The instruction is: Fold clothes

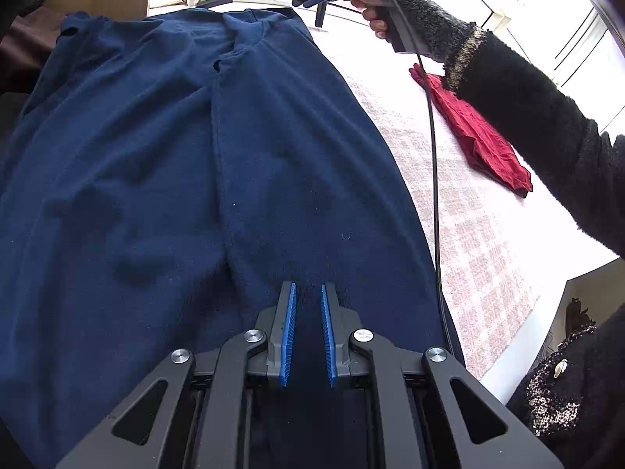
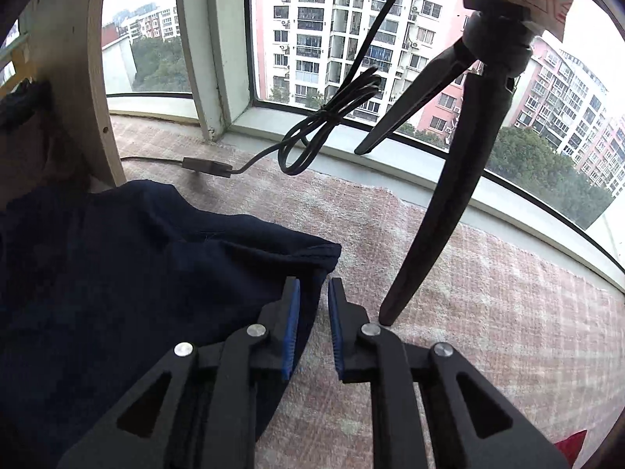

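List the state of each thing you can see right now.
Blue shirt: spread flat, sides folded in.
Red cloth: crumpled, apart from the shirt.
Left gripper: open above the shirt's near end.
Right gripper: open at the shirt's far corner.
Cable: looped by the window.

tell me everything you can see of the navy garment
The navy garment is a dark blue knit top, lying spread flat on the pale checked cloth, collar end toward the window. A raised fold runs lengthwise down its middle, with soft wrinkles to one side. The left gripper is open above its near end. In the right wrist view, the open right gripper straddles a far corner.
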Demonstrator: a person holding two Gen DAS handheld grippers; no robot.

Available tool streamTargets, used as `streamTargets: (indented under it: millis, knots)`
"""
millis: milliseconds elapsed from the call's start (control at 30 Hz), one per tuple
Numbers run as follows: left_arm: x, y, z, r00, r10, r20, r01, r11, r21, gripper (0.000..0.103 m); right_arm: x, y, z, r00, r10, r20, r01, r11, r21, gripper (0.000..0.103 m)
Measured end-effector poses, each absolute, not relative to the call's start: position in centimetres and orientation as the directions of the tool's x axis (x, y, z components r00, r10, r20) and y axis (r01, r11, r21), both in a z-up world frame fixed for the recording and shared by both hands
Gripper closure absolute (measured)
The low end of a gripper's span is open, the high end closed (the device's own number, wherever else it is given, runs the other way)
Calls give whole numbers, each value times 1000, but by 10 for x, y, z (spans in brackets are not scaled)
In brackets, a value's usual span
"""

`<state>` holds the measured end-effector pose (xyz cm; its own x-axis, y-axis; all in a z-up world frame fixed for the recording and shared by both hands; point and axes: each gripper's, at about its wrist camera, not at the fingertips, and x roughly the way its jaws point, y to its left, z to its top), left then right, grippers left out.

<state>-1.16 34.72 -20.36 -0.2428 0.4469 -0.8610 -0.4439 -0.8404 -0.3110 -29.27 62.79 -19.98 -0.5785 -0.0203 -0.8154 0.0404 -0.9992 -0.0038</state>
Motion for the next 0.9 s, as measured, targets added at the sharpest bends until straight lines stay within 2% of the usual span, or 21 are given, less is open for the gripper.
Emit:
streamTargets:
  millis: [67, 167, 333, 433, 533, 700, 767, 833, 900]
  knots:
    - [-12, 345, -204, -243, 453, -858, -441, -839, -318, 91, -271, 622, -199, -549, -134, -825, 93, -991, 99, 88]
    - [-11, 336, -202, -240, 459, -855, -434, -839, -329, 91, -245, 592, -219, -456, -245, -855, 206, -964, 166, 88]
    - [7, 306, -184, -283, 391, -876, -398, -878, -264, 91, -233, 549, -233, -474, -128, -871, 266, -964, -3, 88]
    - [29, 257, -159, -362, 326, -874, -318, -924, -213, 89, -222, 565, -212, -473, -181, -862, 219, -972, 83, 88]
    - [56, 194, -141, -427, 234, -873, -190, -967, -167, 83, -196, 577, -179, -522, -205, -828, 186, -975, 123, 88]
    - [97, 95, -137, -449, 112, -886, -14, -993, -118, 81, -154, 570, -134, -535, -238, -811, 175, -970, 169, 88]
    - [111, 64, -139, -451, 82, -889, 13, -995, -98, 81, -138, 558, -114, -552, -234, -800, 172, -971, 165, 83]
    - [121, 38, -142, -457, 93, -884, 12, -994, -111, 81, -124, 546, -93, -572, -231, -787, 166, -972, 165, 73]
    - [127, 14, -143, -471, 113, -875, 4, -992, -130, 81, -110, 533, -71, -594, -232, -770, 158, -972, 171, 73]
